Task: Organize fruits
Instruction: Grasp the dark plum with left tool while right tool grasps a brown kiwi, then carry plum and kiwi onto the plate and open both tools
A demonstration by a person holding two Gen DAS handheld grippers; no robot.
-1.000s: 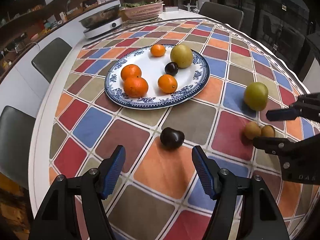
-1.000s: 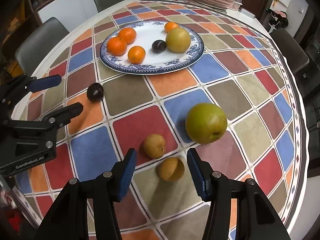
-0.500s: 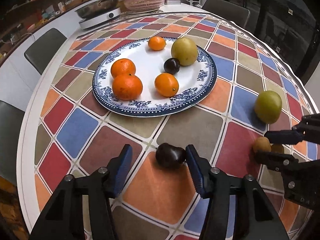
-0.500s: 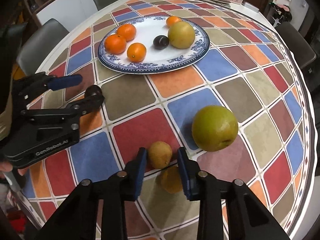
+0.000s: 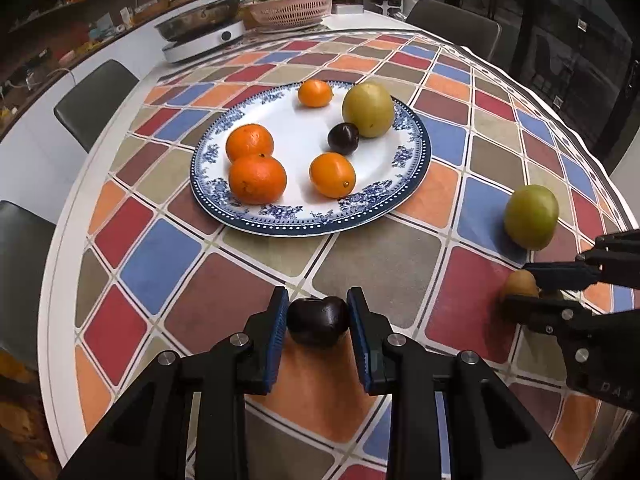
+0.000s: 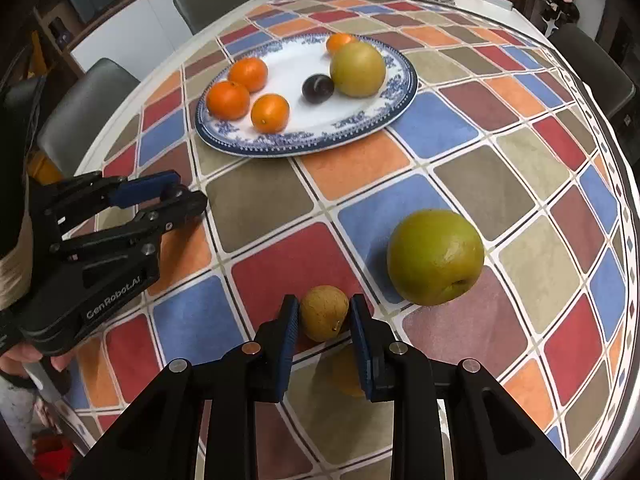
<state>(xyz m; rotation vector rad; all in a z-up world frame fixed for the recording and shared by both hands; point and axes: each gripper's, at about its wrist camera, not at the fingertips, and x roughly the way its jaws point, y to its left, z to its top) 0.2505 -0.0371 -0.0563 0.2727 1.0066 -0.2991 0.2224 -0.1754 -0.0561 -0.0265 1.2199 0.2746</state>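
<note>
Here, on the left, the left claw [image 5: 317,316] has just squeezed shut on a dark plum [image 5: 318,321]. Both blue pads press its sides. The plum sits low over an orange square of the bench [image 5: 256,248], near the front edge. There is open cloth between it and the plate.

In the middle, further back, is the blue and white plate [image 5: 416,148]. It holds four oranges, one more dark plum and a big green pear. The middle of the plate is bare and white, so there is room there. The plate's front rim lies well apart from both claws.

On the right, the right claw [image 6: 325,318] has just squeezed shut too. It grips a small brown fruit [image 6: 324,312] between its pads. Another small brown fruit [image 6: 346,376] lies right under the claw, partly hidden. Just beside them, to the right, a large green pear [image 6: 436,257] rests on the cloth. It is near the bench's right edge [image 6: 630,240]. The two claws are well apart, with clear squares between them.
</note>
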